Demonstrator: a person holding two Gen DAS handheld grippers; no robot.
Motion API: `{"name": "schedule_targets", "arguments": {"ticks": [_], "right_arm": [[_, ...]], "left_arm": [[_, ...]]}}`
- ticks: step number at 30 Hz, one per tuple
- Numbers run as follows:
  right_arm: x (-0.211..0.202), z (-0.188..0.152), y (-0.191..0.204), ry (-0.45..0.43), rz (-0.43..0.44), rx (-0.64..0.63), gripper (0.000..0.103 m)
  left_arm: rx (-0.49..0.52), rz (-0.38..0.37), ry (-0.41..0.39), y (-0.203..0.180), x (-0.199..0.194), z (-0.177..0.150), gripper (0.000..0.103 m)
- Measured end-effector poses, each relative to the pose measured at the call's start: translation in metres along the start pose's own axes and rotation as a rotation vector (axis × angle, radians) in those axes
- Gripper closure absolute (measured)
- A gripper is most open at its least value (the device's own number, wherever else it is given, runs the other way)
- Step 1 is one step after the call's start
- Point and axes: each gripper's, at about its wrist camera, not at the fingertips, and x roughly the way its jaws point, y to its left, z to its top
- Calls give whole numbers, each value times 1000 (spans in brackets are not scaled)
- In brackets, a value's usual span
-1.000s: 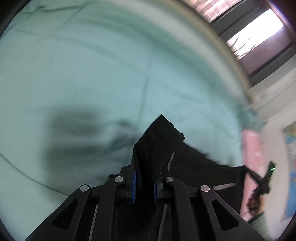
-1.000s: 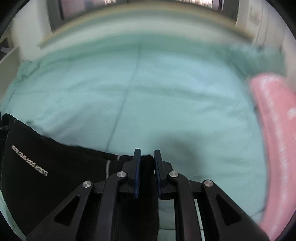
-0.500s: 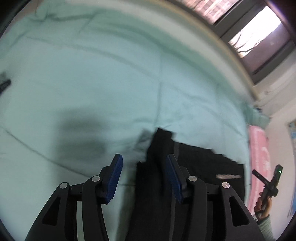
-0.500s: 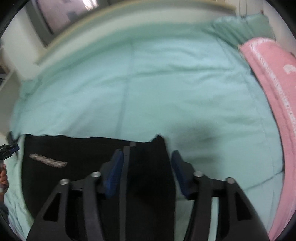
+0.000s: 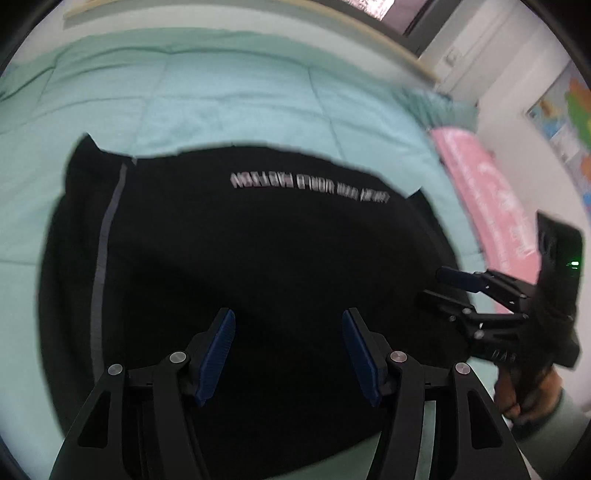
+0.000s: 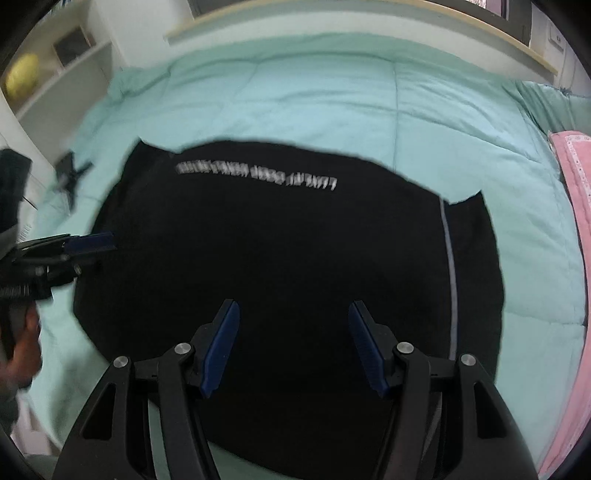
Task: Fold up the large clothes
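A black garment (image 5: 280,258) with a line of white lettering and a grey side stripe lies folded flat on a mint green quilt (image 5: 229,99). It also shows in the right wrist view (image 6: 280,266). My left gripper (image 5: 288,350) is open and empty, held above the garment's near part. My right gripper (image 6: 293,343) is open and empty, also above the near part. The right gripper shows at the right of the left wrist view (image 5: 443,286), and the left gripper shows at the left of the right wrist view (image 6: 92,245).
A pink blanket (image 5: 487,199) lies along the right side of the bed, also in the right wrist view (image 6: 576,192). A wooden headboard (image 6: 332,22) runs along the far edge. White shelves (image 6: 55,74) stand at the left. A map (image 5: 565,122) hangs on the right wall.
Both grippers were shut on the garment's edge a second ago. They let go, opened wide and drew back, and the garment now lies flat on the quilt.
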Motion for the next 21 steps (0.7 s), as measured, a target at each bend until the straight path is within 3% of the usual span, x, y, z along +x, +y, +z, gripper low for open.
{"name": "schedule_targets", "arguments": {"ticks": [3,6,9,13,17,19,21], "right_arm": [[35,-11,5,38,-77,-51,35],[58,-16,-5,61,-70,-24,27],[64,-17,-10,68,-61,-12,27],[46,-5,-18,78,-9,13,27],[16,30,-30,-40,33,47,26],[26,47,-35,-33,19,58,26],[47,56,-39,-4,1,75,27]], "left_arm": [[50,112,-14,-11,29,-11,42],[-30,104,33,5,59,-11,41],[-8,132,47,1,64,-3,41],[-20,74,54,2,41,12,41],[-71,16,-28,7,17,45,41],[-100,-12,-26,13,26,64,41],[-104,18,28,17,51,73,41]]}}
